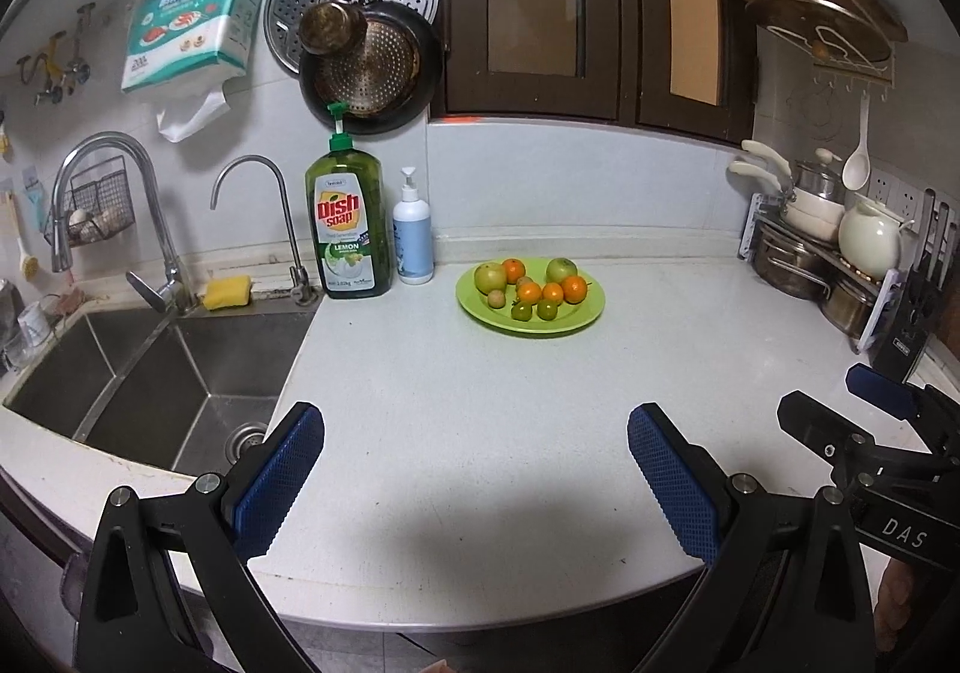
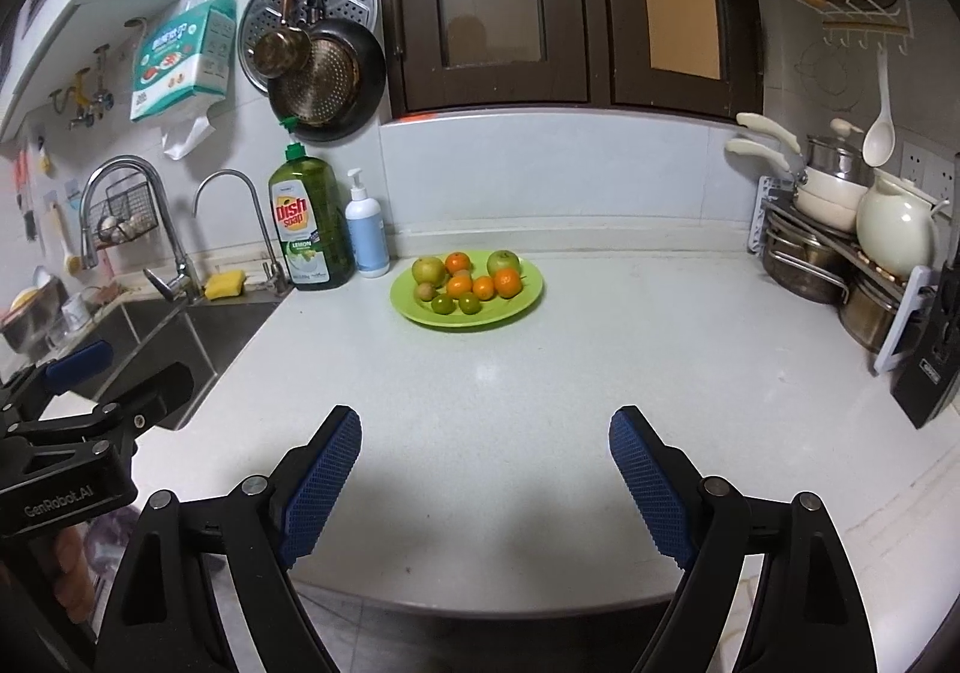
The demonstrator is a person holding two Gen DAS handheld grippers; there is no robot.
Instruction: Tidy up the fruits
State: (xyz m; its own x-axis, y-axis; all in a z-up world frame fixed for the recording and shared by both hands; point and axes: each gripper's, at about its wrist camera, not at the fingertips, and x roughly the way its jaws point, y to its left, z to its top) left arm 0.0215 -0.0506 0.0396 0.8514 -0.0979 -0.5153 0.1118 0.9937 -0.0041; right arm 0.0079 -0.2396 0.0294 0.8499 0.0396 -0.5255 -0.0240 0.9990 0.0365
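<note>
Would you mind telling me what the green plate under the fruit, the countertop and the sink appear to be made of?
The green plate looks like plastic or melamine: uniform lime colour, soft sheen, though glazed ceramic is possible. The countertop seems to be pale speckled stone or composite, smooth with a faint reflection. The sink looks like brushed stainless steel: grey, dull metallic gleam and sharp folded walls.

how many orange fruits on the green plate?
4 on the green plate: one at the back, one center-left, one center, one right. Another may be hidden behind the pile.
</note>
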